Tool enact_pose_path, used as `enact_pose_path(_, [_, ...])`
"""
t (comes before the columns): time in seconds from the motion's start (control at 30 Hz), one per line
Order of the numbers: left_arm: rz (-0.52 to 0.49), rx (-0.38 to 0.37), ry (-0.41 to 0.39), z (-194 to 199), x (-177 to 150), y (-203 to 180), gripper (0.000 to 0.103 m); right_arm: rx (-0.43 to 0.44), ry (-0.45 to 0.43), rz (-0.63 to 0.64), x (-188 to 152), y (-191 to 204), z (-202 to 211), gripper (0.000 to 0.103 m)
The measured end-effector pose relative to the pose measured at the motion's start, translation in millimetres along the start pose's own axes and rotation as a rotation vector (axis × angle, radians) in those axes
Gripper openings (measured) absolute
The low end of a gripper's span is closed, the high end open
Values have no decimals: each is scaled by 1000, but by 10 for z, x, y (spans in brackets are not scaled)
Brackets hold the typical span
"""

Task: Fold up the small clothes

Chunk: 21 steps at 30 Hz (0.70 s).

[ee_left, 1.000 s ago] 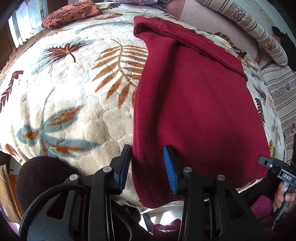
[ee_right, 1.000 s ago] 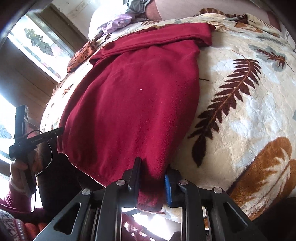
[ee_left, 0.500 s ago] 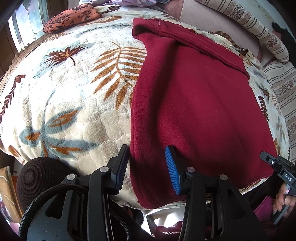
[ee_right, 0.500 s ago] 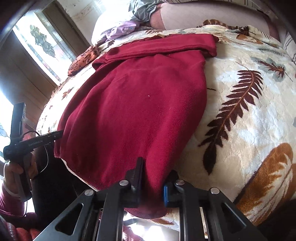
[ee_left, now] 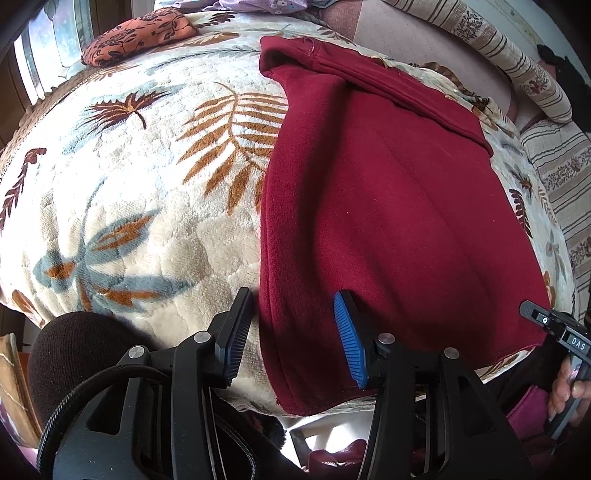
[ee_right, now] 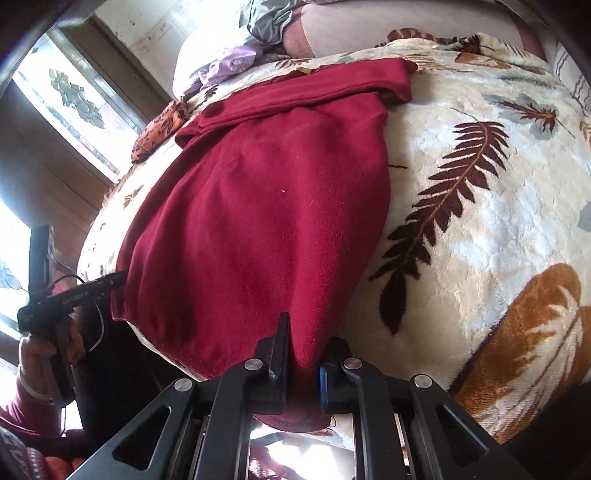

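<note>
A dark red fleece garment lies spread on a cream blanket with leaf prints; its far end is folded over as a band. My left gripper is open, its jaws straddling the garment's near left corner, with the hem edge between them. In the right wrist view the same garment fills the middle. My right gripper is shut on the garment's near right corner, with cloth bunched between the jaws. The left gripper's body shows at the left in the right wrist view.
An orange patterned cloth lies at the far left of the bed by a window. Striped pillows lie at the far right. Purple and grey cloths lie at the bed's head. A dark round object sits below the bed edge.
My right gripper closed tighter on the garment's corner and drew it back a little. My left gripper stayed open and edged forward around the near left hem.
</note>
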<state>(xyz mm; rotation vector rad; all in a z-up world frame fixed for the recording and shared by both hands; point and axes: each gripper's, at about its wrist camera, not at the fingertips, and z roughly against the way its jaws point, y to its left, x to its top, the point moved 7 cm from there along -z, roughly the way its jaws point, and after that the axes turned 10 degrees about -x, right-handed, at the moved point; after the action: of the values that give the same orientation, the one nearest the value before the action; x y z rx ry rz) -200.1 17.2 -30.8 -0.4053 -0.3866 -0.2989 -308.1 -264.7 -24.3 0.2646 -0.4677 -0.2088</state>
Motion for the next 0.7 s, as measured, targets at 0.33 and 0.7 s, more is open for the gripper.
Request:
enact_pose_path(0.33, [-8, -6, 1, -34, 24, -53, 53, 118, -14, -50, 11, -2, -55, 17])
enact_pose_path(0.7, [56, -150, -83, 309, 227, -49, 7, 134, -103, 20, 220, 152, 294, 10])
